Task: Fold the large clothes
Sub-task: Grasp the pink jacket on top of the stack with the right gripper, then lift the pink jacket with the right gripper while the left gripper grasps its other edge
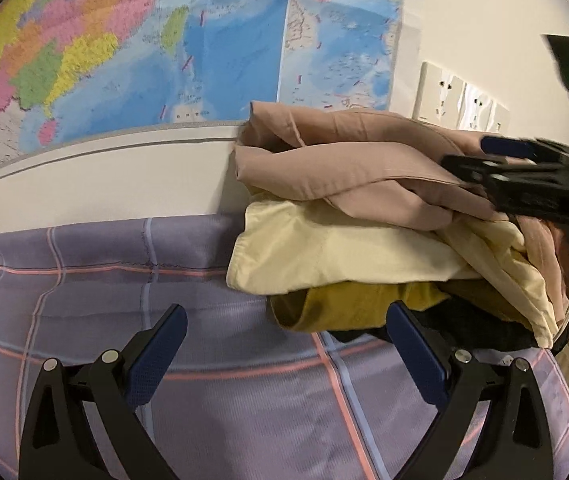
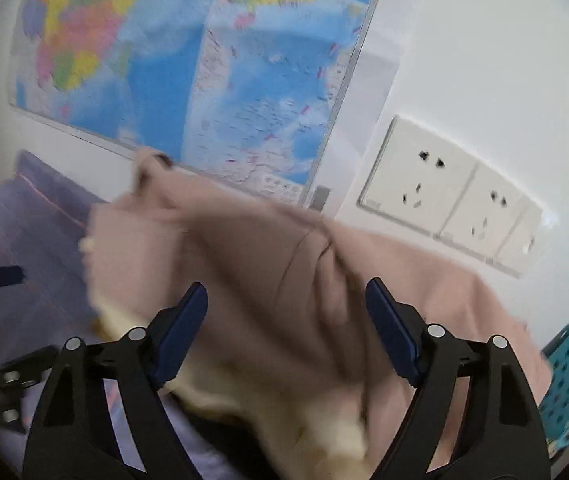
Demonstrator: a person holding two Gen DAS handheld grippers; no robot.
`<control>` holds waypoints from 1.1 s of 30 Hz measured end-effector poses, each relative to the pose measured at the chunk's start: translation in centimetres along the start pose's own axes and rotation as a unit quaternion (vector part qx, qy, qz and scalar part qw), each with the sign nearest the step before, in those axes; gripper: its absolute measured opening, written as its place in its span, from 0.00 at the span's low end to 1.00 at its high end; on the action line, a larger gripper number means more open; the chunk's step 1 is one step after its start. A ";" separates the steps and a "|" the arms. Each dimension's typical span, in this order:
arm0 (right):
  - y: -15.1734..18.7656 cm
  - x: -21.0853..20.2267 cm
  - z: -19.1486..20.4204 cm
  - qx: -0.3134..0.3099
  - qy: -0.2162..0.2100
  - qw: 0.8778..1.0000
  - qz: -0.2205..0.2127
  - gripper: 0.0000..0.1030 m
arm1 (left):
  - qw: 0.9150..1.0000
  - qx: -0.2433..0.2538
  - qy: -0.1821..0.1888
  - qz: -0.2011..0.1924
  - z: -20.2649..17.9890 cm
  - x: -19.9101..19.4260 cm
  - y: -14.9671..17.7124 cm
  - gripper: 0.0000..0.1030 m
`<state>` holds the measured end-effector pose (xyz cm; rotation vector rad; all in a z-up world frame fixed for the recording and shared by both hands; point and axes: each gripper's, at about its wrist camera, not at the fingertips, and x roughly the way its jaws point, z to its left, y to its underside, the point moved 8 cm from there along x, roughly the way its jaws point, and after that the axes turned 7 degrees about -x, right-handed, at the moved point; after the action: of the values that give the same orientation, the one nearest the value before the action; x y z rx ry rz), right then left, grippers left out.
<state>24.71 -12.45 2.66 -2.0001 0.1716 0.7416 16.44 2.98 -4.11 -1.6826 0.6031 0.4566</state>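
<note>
On checked bedsheet (image 1: 84, 280), four stacked garments (image 1: 324, 248); two wall sockets (image 2: 444, 192).

Plaid-sheeted bed (image 1: 84, 280), stacked clothes pile (image 1: 344, 256)

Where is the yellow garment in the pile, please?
In the left wrist view, the yellow garment lies low in the pile, right of centre, under the cream cloth.

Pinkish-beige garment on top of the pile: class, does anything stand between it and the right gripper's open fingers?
Nothing visible does. The pinkish-beige garment lies uppermost on the pile, directly ahead of the right gripper, above the cream cloth and the mustard-yellow cloth. The fingers stand apart over it, gripping nothing.
</note>
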 end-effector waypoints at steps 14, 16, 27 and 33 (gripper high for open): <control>-5.6 -4.9 -4.0 -0.007 -0.035 0.997 -0.070 0.18 | 0.999 0.008 0.051 -0.009 -0.2 2.5 -2.4 0.94; -7.1 -8.3 -6.1 0.011 -0.029 0.994 -0.102 0.18 | 0.997 0.014 0.070 -0.024 -0.8 2.0 -3.0 0.94; -9.1 -19.5 -12.4 0.076 -0.005 0.981 -0.177 0.17 | 0.965 0.109 0.204 -0.120 -7.6 -0.7 -6.0 0.94; -8.3 -21.2 -13.3 0.095 -0.008 0.978 -0.186 0.17 | 0.966 0.129 0.177 -0.140 -10.2 3.9 -9.7 0.65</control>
<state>16.77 -22.82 25.54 -1.7744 -0.1348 0.4810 25.24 -6.23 3.02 -1.5740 0.6394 -0.1281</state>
